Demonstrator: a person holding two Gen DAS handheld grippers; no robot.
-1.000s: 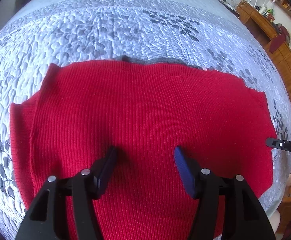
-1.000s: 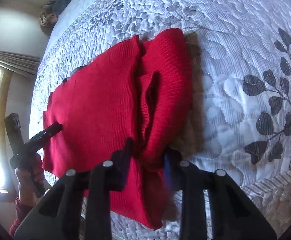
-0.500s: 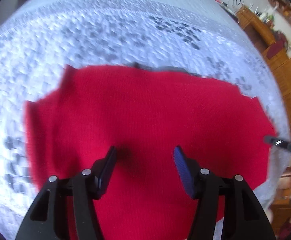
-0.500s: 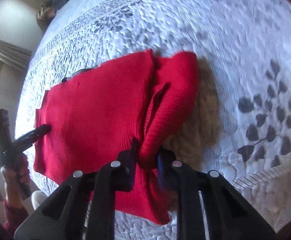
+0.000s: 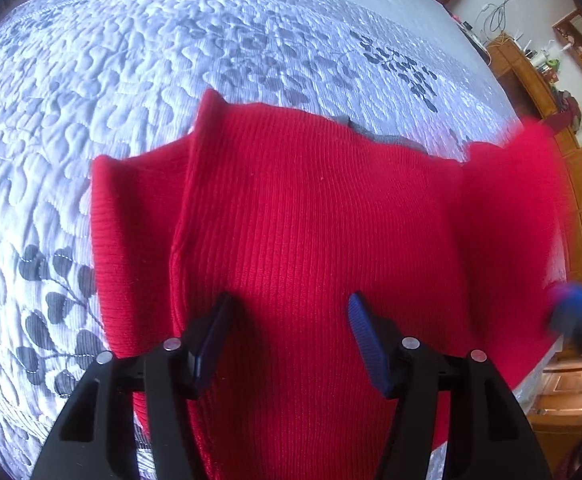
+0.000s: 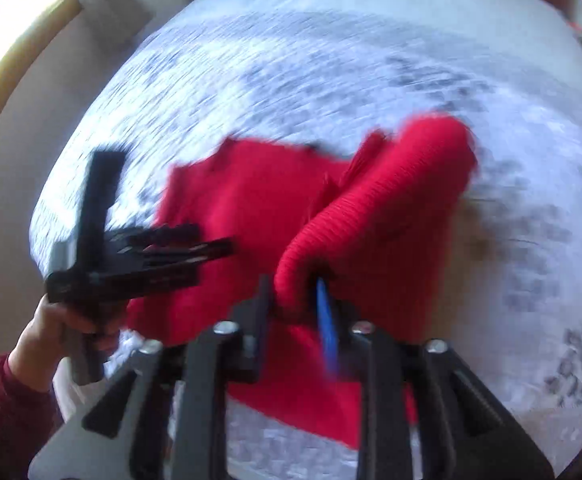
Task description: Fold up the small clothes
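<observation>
The red ribbed sweater [image 5: 311, 216] lies spread on the quilted grey-and-white bedspread [image 5: 131, 60] of the bed, directly beneath and ahead of the left gripper [image 5: 287, 336]; that gripper points steeply down at the knit with its blue-padded jaws standing apart, nothing caught between them, and the cloth fills the gap below its fingers; a narrow fold of the garment runs just to the left of its left finger, and a strip of grey fabric [image 5: 383, 136] peeks out from under the sweater's far edge, ahead of it; off to the right of the left gripper, one side of the sweater is lifted from the bed and blurred, with the right gripper's blue pad showing at the view's right edge; in the right wrist view, the right gripper [image 6: 293, 308] has that raised red sleeve or side panel bunched between its fingers, and its jaws are opening, with a gap showing between the blue pad and the cloth; the raised fabric arches up and ahead of it before dropping back to the flat body of the garment; to its left, a person's hand [image 6: 67, 320] in a dark red sleeve holds the left gripper's handle above the sweater.
</observation>
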